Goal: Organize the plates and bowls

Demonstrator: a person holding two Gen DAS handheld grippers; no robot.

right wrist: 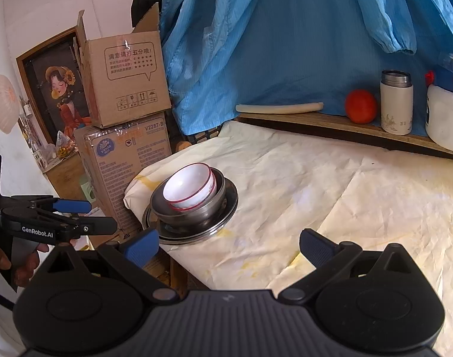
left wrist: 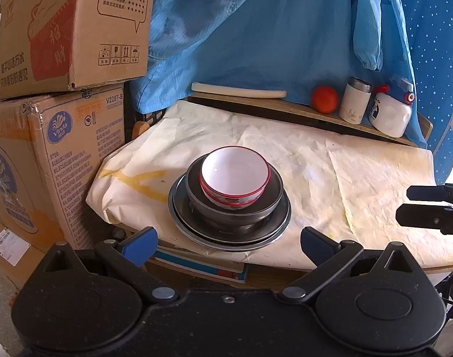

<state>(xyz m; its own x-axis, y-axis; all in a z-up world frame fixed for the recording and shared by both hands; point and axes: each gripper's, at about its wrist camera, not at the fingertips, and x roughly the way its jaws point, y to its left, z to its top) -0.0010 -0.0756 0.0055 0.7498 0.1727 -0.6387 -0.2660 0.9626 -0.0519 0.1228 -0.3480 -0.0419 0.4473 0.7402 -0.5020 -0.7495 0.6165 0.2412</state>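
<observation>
Red-rimmed white bowls [left wrist: 235,175] nested in steel bowl [left wrist: 235,208] on steel plates [left wrist: 229,235], paper-covered table [left wrist: 360,163], left gripper [left wrist: 228,242] & right gripper [right wrist: 229,245] both wide open, empty, held back from stack.

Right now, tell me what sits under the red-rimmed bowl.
The red-rimmed bowl nests in a metal bowl, which stands on stacked metal plates. Their number and the metal bowl's bottom stay hidden.

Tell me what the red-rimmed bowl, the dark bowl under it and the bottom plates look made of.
Red-rimmed bowl: glossy white, likely ceramic or melamine; a light glint inside, printed red pattern outside.
Dark bowl: apparently stainless steel; grey brushed sheen, thin rim.
Bottom plates: metal too, probably steel; mirror-bright rolled edges.
</observation>
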